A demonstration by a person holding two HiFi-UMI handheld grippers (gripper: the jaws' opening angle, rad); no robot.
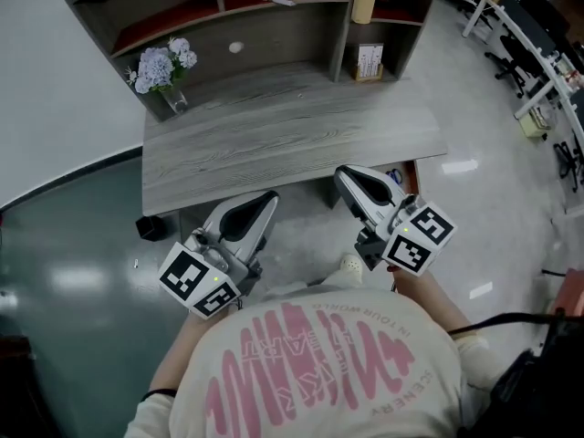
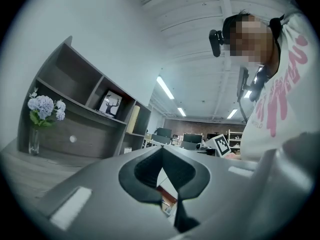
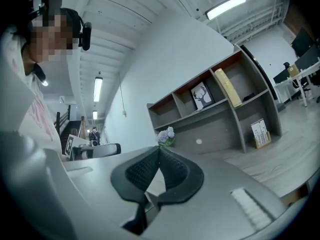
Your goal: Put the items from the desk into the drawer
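The left gripper point(image 1: 265, 204) and the right gripper point(image 1: 347, 179) are found closed, jaw tips meeting, with nothing held. Both are held just off the front edge of the desk point(image 1: 292, 144). A vase of flowers point(image 1: 164, 71) is noted at its back left corner, and a small card stand point(image 1: 369, 62) at the back right.

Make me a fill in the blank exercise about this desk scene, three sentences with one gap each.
The vase of flowers stands at the back ____ corner of the desk.
The left gripper and the right gripper both have their jaws ____.
Between either pair of jaws there is ____.
Missing words: left; shut; nothing.
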